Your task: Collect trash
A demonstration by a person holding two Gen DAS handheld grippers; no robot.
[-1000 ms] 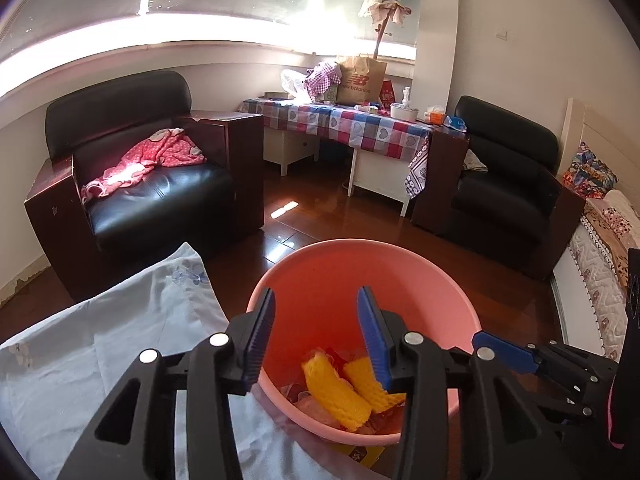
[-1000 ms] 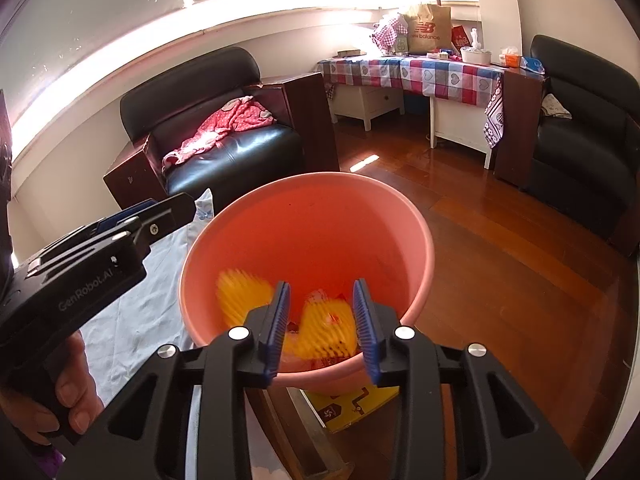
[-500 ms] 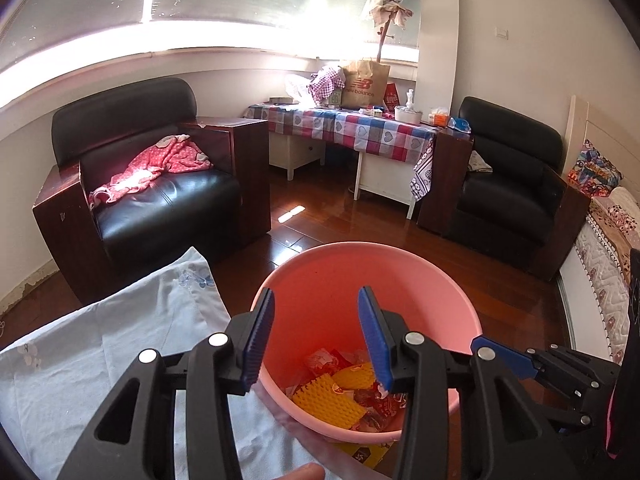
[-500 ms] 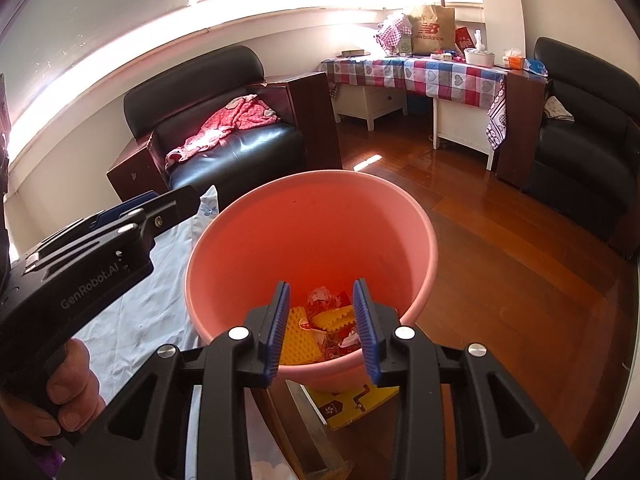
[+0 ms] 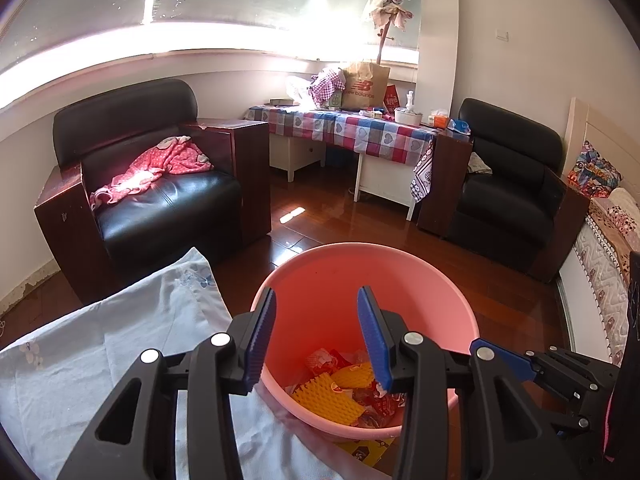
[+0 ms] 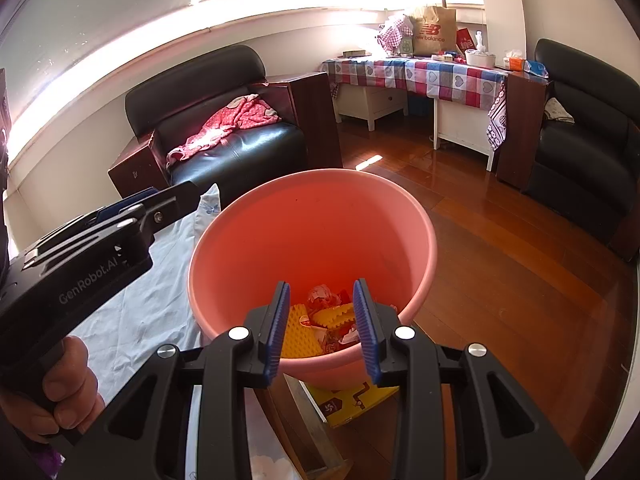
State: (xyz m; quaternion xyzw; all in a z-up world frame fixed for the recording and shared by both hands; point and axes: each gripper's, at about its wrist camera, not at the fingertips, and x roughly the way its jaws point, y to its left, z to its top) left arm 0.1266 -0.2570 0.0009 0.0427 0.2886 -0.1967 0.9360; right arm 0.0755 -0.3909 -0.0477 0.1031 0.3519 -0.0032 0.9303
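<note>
A pale blue cloth (image 5: 120,344) covers the near desk above a glossy wooden floor (image 6: 520,264), with black armchairs (image 5: 160,184) beyond. The pink bucket (image 6: 320,224) at the desk's edge holds yellow and red trash (image 6: 324,320). Left tongs (image 5: 316,336) and right tongs (image 6: 322,328) both gape empty above it.

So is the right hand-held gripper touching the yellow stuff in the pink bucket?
Apart. In the right wrist view the right hand-held gripper hangs open above the rim of the pink bucket, while the yellow trash lies down on its bottom.
</note>
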